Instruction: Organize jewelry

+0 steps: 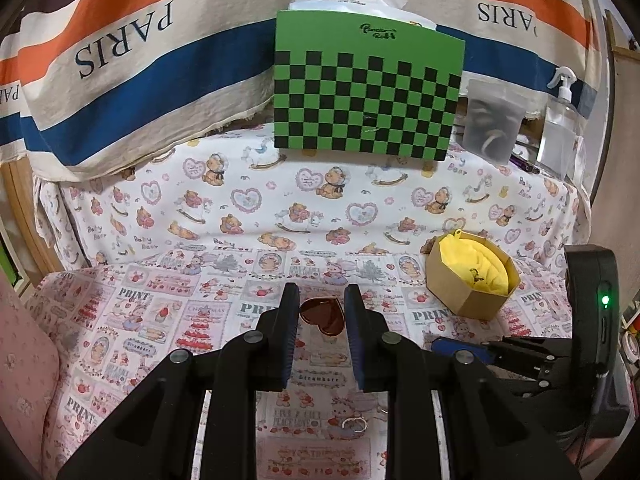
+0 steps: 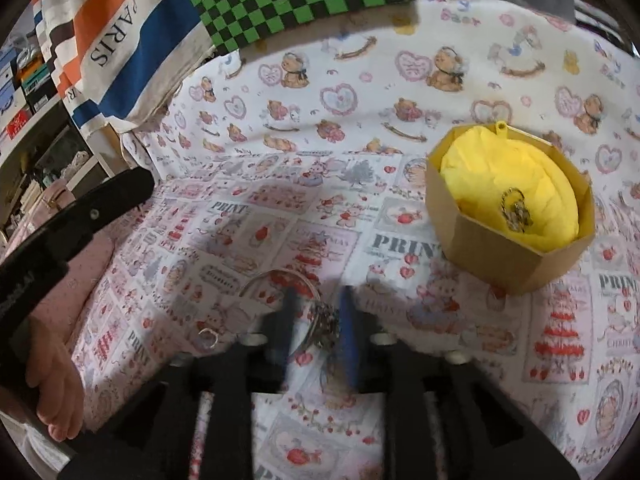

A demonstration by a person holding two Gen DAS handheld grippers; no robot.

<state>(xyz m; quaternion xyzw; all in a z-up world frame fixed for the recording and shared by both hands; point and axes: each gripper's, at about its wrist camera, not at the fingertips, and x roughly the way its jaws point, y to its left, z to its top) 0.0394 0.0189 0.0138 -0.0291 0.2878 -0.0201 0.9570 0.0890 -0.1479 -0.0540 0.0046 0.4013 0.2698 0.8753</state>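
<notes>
A tan octagonal box [image 1: 472, 284] lined with yellow tissue sits at the right of the printed cloth; in the right wrist view the box [image 2: 508, 216] holds a small chain piece [image 2: 516, 210]. My left gripper [image 1: 322, 312] is open, its fingers either side of a red heart-shaped piece [image 1: 323, 315] on the cloth. A small ring [image 1: 354, 424] lies below it. My right gripper [image 2: 316, 320] is blurred, its fingers around a silver chain bracelet [image 2: 324, 324]; whether they grip it is unclear. A thin bangle [image 2: 276, 280] and a ring [image 2: 208, 338] lie close by.
A green-and-black checkered box [image 1: 368, 88] stands at the back with tissue behind it. A clear bag [image 1: 492, 120] and a spray bottle [image 1: 560, 120] stand at the back right. A striped PARIS cloth [image 1: 120, 64] hangs behind. The right gripper's body [image 1: 592, 320] is at the right.
</notes>
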